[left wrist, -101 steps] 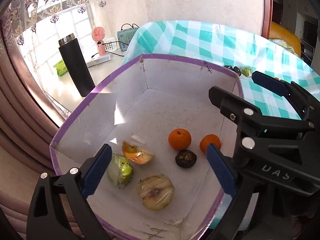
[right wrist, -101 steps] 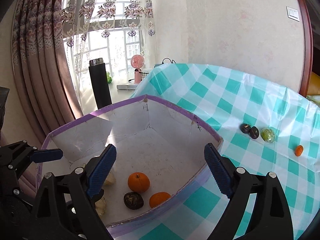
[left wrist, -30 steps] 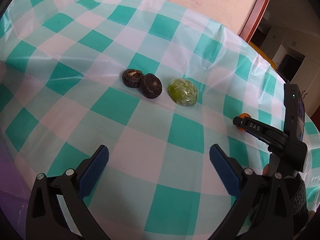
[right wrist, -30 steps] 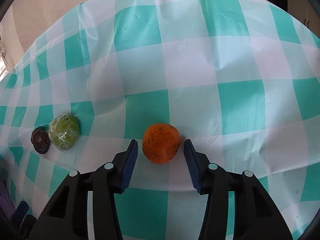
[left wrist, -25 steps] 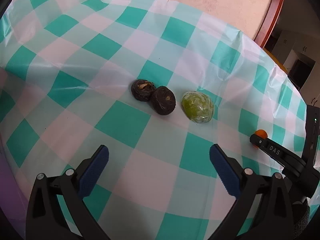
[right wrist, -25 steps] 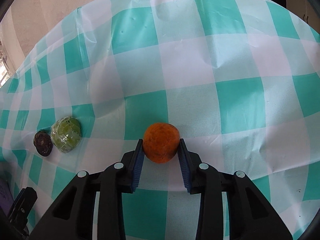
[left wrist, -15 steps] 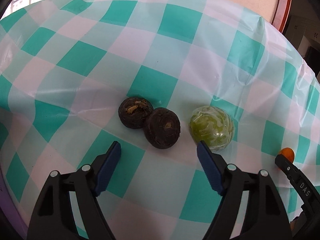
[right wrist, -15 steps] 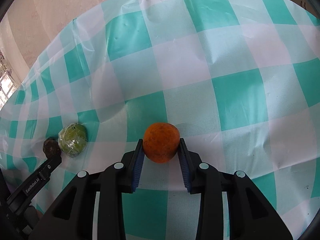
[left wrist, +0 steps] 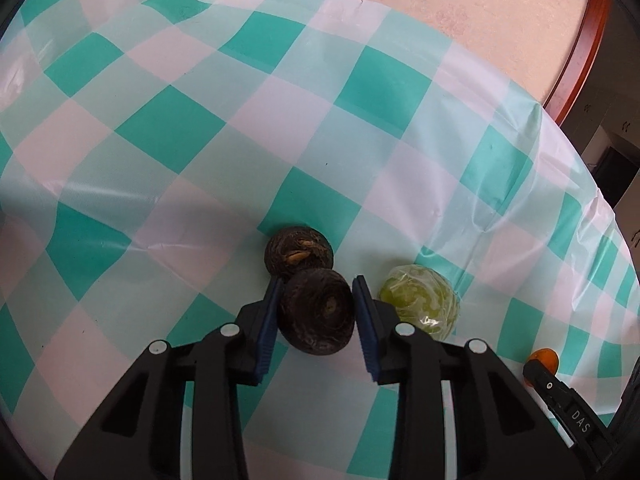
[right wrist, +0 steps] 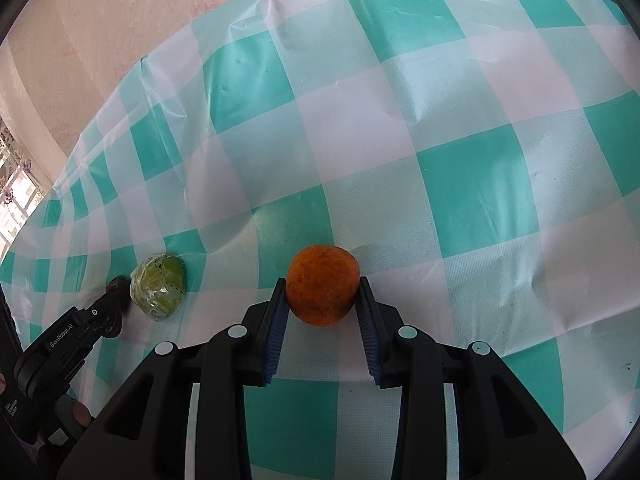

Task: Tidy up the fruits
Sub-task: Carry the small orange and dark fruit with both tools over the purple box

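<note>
Teal-and-white checked tablecloth (left wrist: pixel 168 128) carries the last loose fruit as both grippers take hold at once. The left gripper (left wrist: pixel 316 308), whose blue pads stood wide on either side of the pair of dark fruits half a second ago, has now drawn them in against the nearer dark fruit (left wrist: pixel 317 318), which sits between its fingertips with both pads touching its sides. A second dark fruit (left wrist: pixel 299 252) lies just beyond those fingertips, touching the gripped one, and a green fruit in clear wrap (left wrist: pixel 420 300) rests just beside the right-hand finger (left wrist: pixel 366 320).

The right gripper (right wrist: pixel 322 300) is clamped on the orange (right wrist: pixel 322 290), as it was half a second ago; the fruit is wedged between its pads at the very tips, and whether it has left the cloth cannot be told. From this view the wrapped green fruit (right wrist: pixel 158 286) lies off to the left, with the left gripper's black body beside it.

With both tools now loaded, the pick-up stage appears done for these two pieces, and the likely next stage is carrying them to the purple-rimmed box seen a few seconds ago, which is out of view now. Lifting the dark fruit could nudge its touching neighbour, so a straight rise seems wise. Two fruits would then remain on the cloth.
</note>
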The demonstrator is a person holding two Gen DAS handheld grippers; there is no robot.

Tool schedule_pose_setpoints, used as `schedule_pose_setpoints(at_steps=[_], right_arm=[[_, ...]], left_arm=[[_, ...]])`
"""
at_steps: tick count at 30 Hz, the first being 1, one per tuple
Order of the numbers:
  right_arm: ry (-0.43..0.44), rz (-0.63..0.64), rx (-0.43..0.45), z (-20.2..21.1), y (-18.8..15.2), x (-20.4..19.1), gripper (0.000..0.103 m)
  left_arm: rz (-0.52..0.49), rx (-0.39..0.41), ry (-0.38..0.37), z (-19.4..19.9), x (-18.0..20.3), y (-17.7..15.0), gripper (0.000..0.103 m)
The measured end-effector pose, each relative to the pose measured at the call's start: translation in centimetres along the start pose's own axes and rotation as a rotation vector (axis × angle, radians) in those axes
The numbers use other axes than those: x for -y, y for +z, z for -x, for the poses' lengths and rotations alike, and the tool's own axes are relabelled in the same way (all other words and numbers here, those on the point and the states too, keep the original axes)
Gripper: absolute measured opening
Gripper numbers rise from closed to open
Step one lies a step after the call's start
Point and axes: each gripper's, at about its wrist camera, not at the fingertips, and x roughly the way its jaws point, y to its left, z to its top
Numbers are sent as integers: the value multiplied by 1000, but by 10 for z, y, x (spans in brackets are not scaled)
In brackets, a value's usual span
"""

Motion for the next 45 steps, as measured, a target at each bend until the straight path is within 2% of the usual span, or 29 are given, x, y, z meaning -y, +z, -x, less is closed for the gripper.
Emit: schedule_pose_setpoints(at_steps=[7, 15, 21, 30, 35, 45], right_arm=[[6, -7, 2, 0, -3, 2, 34], [4, -6, 16, 11, -11, 0, 33], [37, -13, 65, 41, -42, -11, 33], [56, -50, 30, 69, -87, -15, 33], [16, -5, 33, 93, -116, -19, 33], [-3, 77, 24, 126, -160, -27, 33]], left_arm=[[12, 19, -14, 10, -3, -8, 36], [-14, 2, -21, 38, 3, -42, 36], [-73, -12, -87, 74, 6, -79, 36], [-142, -37, -144, 126, 6, -134, 36], [-158, -52, -146, 149, 0, -159, 36], [-174, -83, -153, 182, -20, -190, 36]])
